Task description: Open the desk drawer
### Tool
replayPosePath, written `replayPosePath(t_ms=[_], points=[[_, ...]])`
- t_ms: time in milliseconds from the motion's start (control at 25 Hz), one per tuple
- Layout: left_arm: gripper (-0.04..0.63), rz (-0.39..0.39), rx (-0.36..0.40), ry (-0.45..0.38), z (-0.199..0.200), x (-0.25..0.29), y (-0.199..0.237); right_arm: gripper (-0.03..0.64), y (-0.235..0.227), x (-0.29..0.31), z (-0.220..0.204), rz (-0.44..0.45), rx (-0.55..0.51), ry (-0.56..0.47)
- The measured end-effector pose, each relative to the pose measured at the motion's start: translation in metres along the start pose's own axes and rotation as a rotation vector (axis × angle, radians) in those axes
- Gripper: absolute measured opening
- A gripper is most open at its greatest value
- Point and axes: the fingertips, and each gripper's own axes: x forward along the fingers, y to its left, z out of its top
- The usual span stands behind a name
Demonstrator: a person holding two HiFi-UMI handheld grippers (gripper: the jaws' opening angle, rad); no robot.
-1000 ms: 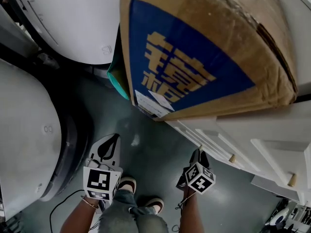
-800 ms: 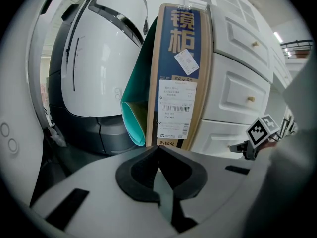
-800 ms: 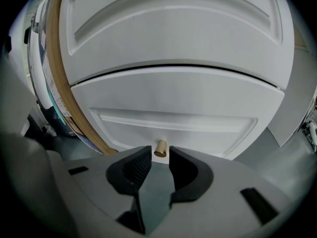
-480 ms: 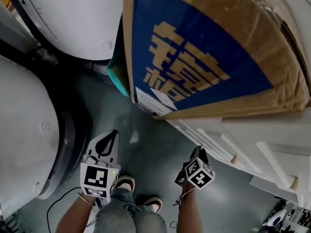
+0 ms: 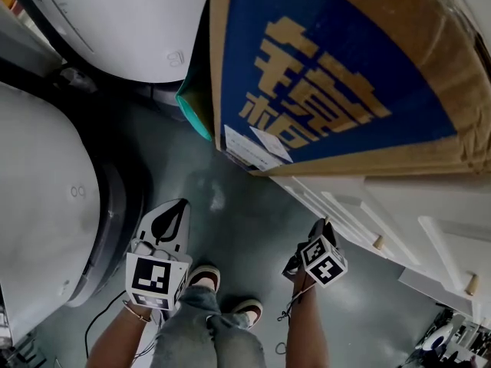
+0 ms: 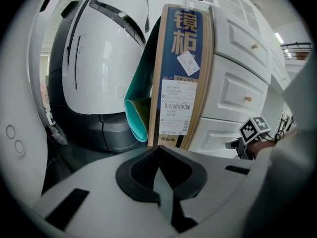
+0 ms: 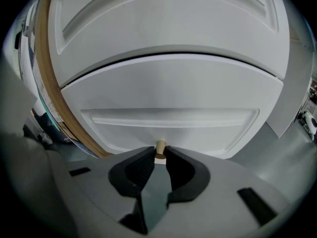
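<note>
The white desk drawer front (image 7: 168, 108) fills the right gripper view, with its small wooden knob (image 7: 160, 148) between the jaws. My right gripper (image 7: 160, 155) is closing, and its dark tips touch both sides of the knob. In the head view the right gripper (image 5: 321, 225) sits against the white desk (image 5: 399, 221), hiding that knob. Two more knobs (image 5: 377, 242) show farther right. My left gripper (image 5: 181, 205) hangs over the floor, shut and holding nothing (image 6: 159, 148).
A tall cardboard box (image 5: 337, 75) with blue print leans against the desk's left end, with a teal roll (image 5: 193, 106) behind it. Two large white rounded machines (image 5: 38, 205) (image 5: 123, 21) stand at the left. The person's shoes (image 5: 203, 276) are on the grey floor.
Both grippers stay almost where they were. The right gripper's marker cube has rolled slightly. The head view has shifted, so the box sits further right in the picture.
</note>
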Motion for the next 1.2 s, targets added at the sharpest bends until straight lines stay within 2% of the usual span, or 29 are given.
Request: replayPosePath(t_ms=[240, 480, 1200], points=[[0.018, 0.002, -0.009, 0.005, 0.000, -0.005, 0.001, 0.078, 0.001, -0.006, -0.006, -0.020, 0.011, -0.005], [0.018, -0.020, 0.009, 0.020, -0.001, -0.015, -0.003, 0.078, 0.003, -0.017, -0.028, -0.003, 0.013, 0.018], [0.018, -0.035, -0.001, 0.038, -0.002, -0.048, -0.014, 0.078, 0.010, -0.063, -0.079, -0.011, 0.018, 0.061]])
